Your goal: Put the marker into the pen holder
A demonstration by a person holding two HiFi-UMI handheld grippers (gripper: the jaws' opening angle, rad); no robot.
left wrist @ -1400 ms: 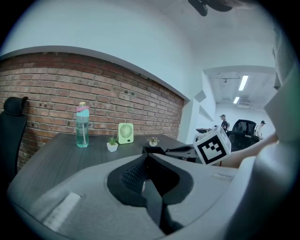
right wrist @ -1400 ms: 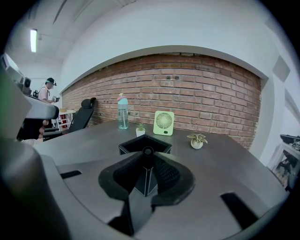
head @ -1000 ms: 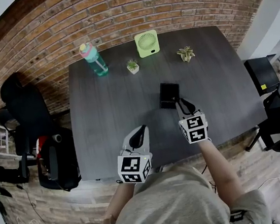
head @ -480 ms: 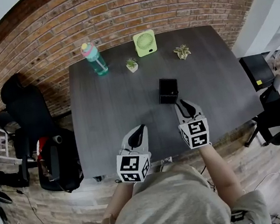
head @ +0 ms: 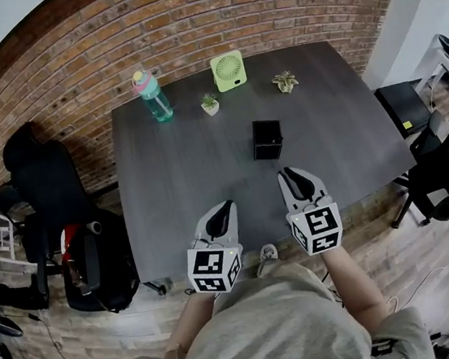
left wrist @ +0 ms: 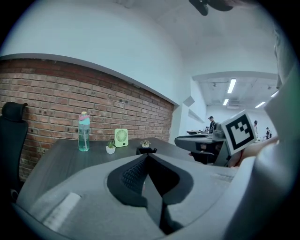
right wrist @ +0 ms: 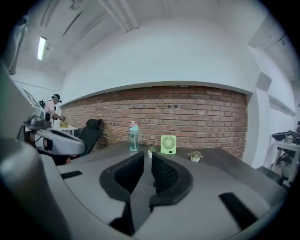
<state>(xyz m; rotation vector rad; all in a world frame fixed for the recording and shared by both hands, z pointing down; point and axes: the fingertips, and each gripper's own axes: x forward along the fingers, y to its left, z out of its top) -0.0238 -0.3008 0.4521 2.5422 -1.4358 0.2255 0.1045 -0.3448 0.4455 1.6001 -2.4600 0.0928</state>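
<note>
Noted right tool (head: pixel 294 176) drawn back toward the body, away from the holder (head: pixel 267 138) it stood against a second ago, and now clear of it. Found its jaws parted by a narrow slit, with nothing between. Found left tool (head: pixel 225 207) where it was, low over the near edge of the tabletop (head: pixel 167 182), jaws pressed together and empty. Logged no marker in either tool, nor loose on the tabletop.

Checked holder: black, upright, mid-tabletop, just beyond right tool. Picked out a small dark nub at its rim in left gripper view; cannot confirm as marker. Judged marker to be inside holder, given empty tools and bare surface around it. Judged the retreat a release-and-clear move, with the task in all likelihood complete.

Recorded farther back, along the brick wall side: bottle (head: pixel 151 95), small plant (head: pixel 210 104), fan (head: pixel 228 70), second plant (head: pixel 284 83). Advise no further contact with holder, as a returning right tool could tip it.
</note>
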